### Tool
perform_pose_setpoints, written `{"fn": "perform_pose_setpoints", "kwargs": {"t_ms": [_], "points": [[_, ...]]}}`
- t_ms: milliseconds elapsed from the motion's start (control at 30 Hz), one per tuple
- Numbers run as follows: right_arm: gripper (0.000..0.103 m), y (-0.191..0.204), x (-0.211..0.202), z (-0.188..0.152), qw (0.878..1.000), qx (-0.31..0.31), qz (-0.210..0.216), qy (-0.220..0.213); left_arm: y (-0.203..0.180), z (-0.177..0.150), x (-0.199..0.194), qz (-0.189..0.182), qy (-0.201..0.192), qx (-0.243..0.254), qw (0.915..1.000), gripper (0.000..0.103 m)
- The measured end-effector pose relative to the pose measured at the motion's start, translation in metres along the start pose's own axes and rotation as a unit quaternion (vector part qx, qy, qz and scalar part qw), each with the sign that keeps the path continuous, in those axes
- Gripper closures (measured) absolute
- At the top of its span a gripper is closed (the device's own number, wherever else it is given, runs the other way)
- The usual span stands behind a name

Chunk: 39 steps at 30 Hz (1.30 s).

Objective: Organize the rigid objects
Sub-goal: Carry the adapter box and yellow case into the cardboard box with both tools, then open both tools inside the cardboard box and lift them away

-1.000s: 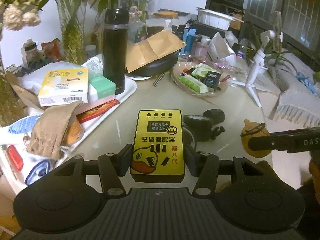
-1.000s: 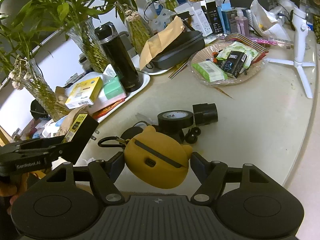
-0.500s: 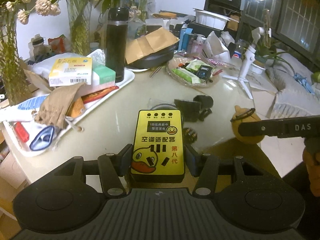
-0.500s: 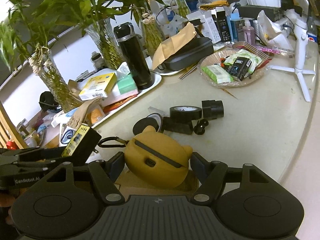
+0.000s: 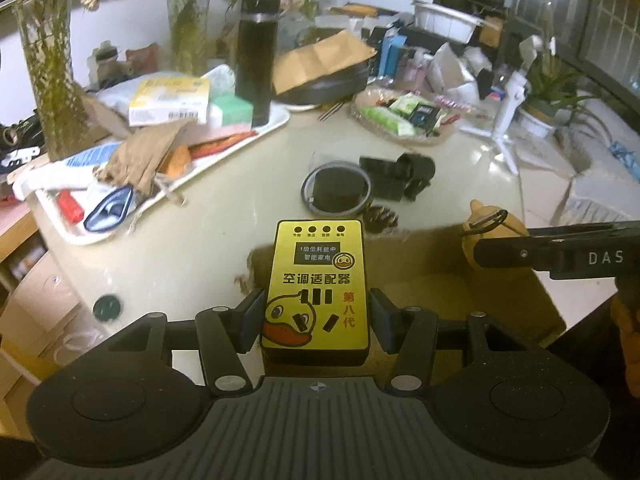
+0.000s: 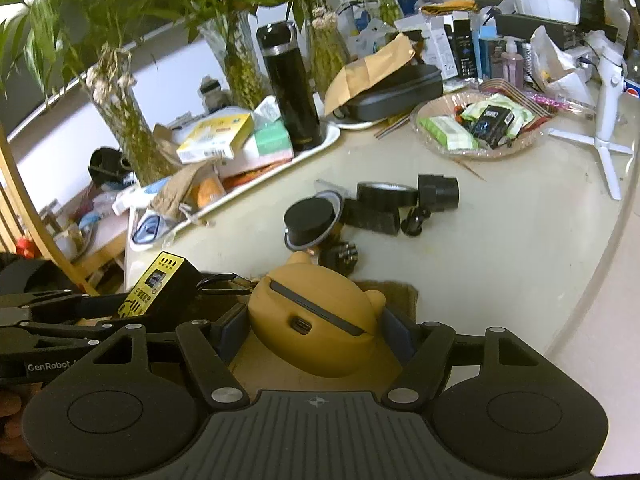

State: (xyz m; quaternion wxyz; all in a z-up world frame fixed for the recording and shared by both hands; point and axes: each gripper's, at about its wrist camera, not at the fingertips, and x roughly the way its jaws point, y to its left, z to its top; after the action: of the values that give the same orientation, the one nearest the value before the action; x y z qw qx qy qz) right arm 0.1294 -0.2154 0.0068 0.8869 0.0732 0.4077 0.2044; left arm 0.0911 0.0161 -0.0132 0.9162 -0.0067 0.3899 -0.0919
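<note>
Left gripper [image 5: 316,316] is clamped on the yellow adapter box [image 5: 318,288], right gripper [image 6: 316,332] grips the orange bear-shaped case [image 6: 316,320], both carried above the cardboard box [image 5: 460,300]; black pieces [image 6: 372,204] at twelve o'clock on the table [image 6: 500,260] seem left to sort

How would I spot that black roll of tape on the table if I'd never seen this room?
Start at the clear glass bowl of snack packets on the pale round table. Just in front lies a huddle of small black parts. The black roll of tape sits in its middle, the only flat ring with an open centre.
</note>
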Motion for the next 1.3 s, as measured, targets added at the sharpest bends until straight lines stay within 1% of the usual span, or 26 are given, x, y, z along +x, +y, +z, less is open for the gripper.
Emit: {"fn": "perform_pose_setpoints", "kwargs": {"t_ms": [267, 367, 433, 467, 500, 567, 600, 633, 800, 933, 1300], "points": [[0.029, 0.004, 0.007, -0.003, 1.0, -0.017, -0.005, 0.021, -0.008, -0.006, 0.002, 0.015, 0.021, -0.006, 0.9997, 0.049], [0.027, 0.007, 0.008, -0.001, 0.999, -0.028, 0.008, 0.018, -0.011, -0.007, 0.004, 0.008, 0.021, 0.004, 0.9997, 0.049], [0.015, 0.009, 0.004, 0.0, 0.999, -0.032, 0.008, 0.001, -0.013, -0.006, 0.002, 0.01, 0.012, 0.01, 0.9998, 0.048], [0.005, 0.01, 0.002, 0.001, 0.999, -0.036, 0.007, -0.006, -0.014, -0.006, 0.001, 0.013, 0.007, 0.012, 0.9998, 0.048], [0.003, 0.01, -0.001, 0.001, 0.999, -0.038, 0.004, -0.014, -0.015, -0.005, 0.0, 0.017, 0.001, 0.014, 0.9998, 0.046], [0.0, 0.007, -0.002, 0.003, 0.999, -0.032, -0.002, -0.018, -0.016, -0.005, -0.004, 0.021, -0.011, 0.015, 0.9996, 0.035], [0.0, 0.005, -0.001, 0.004, 1.0, -0.025, -0.005, -0.016, -0.016, -0.005, -0.005, 0.022, -0.015, 0.014, 0.9995, 0.03], [0.0, 0.003, -0.001, 0.004, 1.0, -0.02, -0.01, -0.014, -0.017, -0.004, -0.006, 0.024, -0.021, 0.014, 0.9994, 0.029], [0.0, -0.007, 0.0, 0.004, 0.999, -0.003, -0.035, -0.012, -0.014, -0.001, -0.007, 0.034, -0.027, 0.006, 0.999, 0.029], [0.0, -0.013, 0.0, 0.004, 0.999, 0.013, -0.039, -0.011, -0.01, 0.001, -0.008, 0.031, -0.031, -0.009, 0.999, 0.029], [0.0, -0.015, 0.0, 0.005, 0.998, 0.019, -0.051, -0.013, -0.006, 0.003, -0.01, 0.034, -0.042, -0.019, 0.9984, 0.029]]}}
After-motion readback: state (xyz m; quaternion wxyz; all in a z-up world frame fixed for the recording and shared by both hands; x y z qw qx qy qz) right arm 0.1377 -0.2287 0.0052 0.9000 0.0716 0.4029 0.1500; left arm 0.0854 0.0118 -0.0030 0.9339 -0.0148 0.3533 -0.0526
